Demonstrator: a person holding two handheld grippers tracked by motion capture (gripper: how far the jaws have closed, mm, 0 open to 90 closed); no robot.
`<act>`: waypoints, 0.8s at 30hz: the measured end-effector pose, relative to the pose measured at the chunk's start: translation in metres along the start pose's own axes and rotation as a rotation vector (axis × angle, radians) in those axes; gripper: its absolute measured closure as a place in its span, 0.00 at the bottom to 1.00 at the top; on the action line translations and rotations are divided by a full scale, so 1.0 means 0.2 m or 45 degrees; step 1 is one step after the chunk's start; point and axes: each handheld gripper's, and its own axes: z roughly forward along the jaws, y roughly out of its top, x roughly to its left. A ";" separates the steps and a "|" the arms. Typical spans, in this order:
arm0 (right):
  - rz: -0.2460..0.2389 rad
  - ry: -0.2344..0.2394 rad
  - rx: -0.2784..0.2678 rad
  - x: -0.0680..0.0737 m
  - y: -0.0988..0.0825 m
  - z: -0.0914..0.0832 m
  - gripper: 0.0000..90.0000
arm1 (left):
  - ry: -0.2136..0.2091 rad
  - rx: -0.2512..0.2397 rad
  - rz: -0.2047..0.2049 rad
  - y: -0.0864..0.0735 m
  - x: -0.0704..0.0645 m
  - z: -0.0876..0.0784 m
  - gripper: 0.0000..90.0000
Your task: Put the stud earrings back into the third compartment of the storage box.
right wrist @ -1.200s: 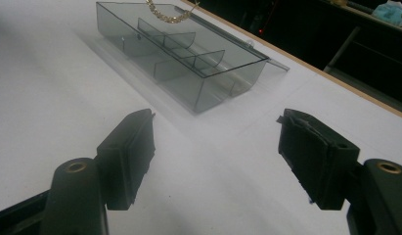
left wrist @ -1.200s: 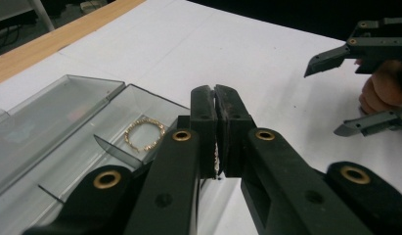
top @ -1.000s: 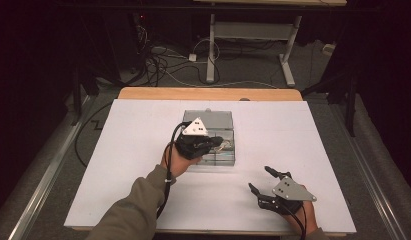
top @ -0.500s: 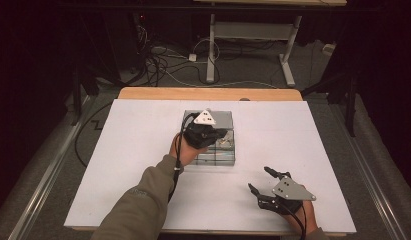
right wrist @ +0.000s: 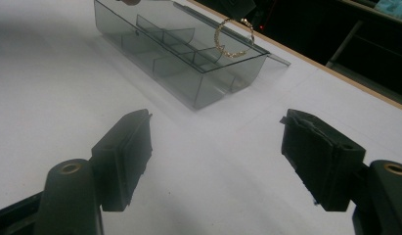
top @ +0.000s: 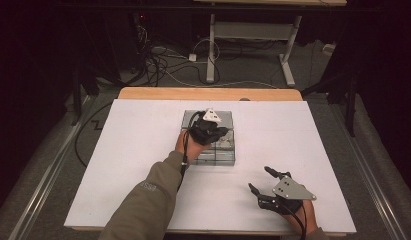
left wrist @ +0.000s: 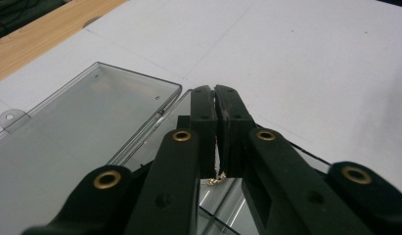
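Bracelet (right wrist: pixel 234 38) hangs pinched between left gripper (left wrist: pixel 216 105) jaws (above box (right wrist: pixel 179 63)).

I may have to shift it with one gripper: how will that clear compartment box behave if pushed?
The box looks like thin plastic, so probably light, sliding readily on the smooth white table. Its open lid lies flat alongside, so an off-centre push would probably swing it round. Low and wide, tipping seems unlikely.
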 end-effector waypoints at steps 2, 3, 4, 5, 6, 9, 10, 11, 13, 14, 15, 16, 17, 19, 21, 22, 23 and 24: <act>-0.004 0.003 0.001 0.00 0.00 0.00 0.31 | 0.005 0.008 -0.001 0.00 0.00 0.01 0.94; -0.005 0.005 0.002 0.00 0.00 0.00 0.31 | 0.008 0.013 -0.001 0.00 0.01 0.01 0.94; -0.009 0.004 -0.002 0.00 0.00 0.00 0.31 | 0.010 0.018 -0.001 -0.01 0.01 0.01 0.94; -0.007 0.003 -0.002 0.00 0.00 0.00 0.31 | 0.013 0.020 -0.004 -0.01 0.01 0.02 0.94; -0.007 0.003 -0.002 0.00 0.00 0.00 0.31 | 0.022 0.024 -0.002 -0.01 0.01 0.02 0.94; -0.007 0.003 0.002 0.00 0.00 0.00 0.31 | 0.074 0.030 0.001 -0.01 0.01 0.02 0.94; -0.007 0.002 0.003 0.00 0.00 0.00 0.31 | 0.090 0.028 -0.003 -0.01 0.01 0.03 0.94; -0.008 0.001 0.002 0.00 0.00 0.00 0.31 | 0.101 0.025 -0.009 -0.01 0.01 0.03 0.94; -0.009 -0.008 0.001 0.00 0.00 0.00 0.31 | 0.104 0.027 -0.008 -0.01 0.01 0.03 0.91; -0.006 -0.009 -0.001 0.00 0.00 0.00 0.31 | 0.108 0.021 -0.011 -0.01 0.01 0.02 0.91; -0.004 -0.012 -0.001 0.00 0.00 0.00 0.31 | 0.110 0.018 -0.007 -0.01 0.01 0.02 0.91; -0.004 -0.013 -0.002 0.00 0.00 -0.01 0.31 | 0.115 0.016 -0.002 0.00 0.01 0.01 0.91; -0.003 -0.013 -0.004 0.00 0.00 -0.01 0.31 | 0.120 0.011 0.002 0.00 0.00 0.00 0.91; -0.006 -0.016 -0.009 0.00 0.00 -0.01 0.31 | 0.129 0.008 0.020 0.01 -0.01 -0.01 0.89; -0.002 -0.027 -0.012 0.00 0.00 -0.01 0.31 | 0.137 -0.007 0.031 0.01 -0.02 -0.03 0.89; 0.002 -0.034 -0.012 0.00 0.00 -0.01 0.31 | 0.140 -0.017 0.033 0.01 -0.02 -0.04 0.89; 0.007 -0.035 -0.013 -0.01 0.00 -0.01 0.31 | 0.136 -0.026 0.035 0.01 -0.03 -0.05 0.89; 0.008 -0.036 -0.012 -0.01 0.00 -0.01 0.31 | 0.140 -0.029 0.046 0.01 -0.03 -0.06 0.87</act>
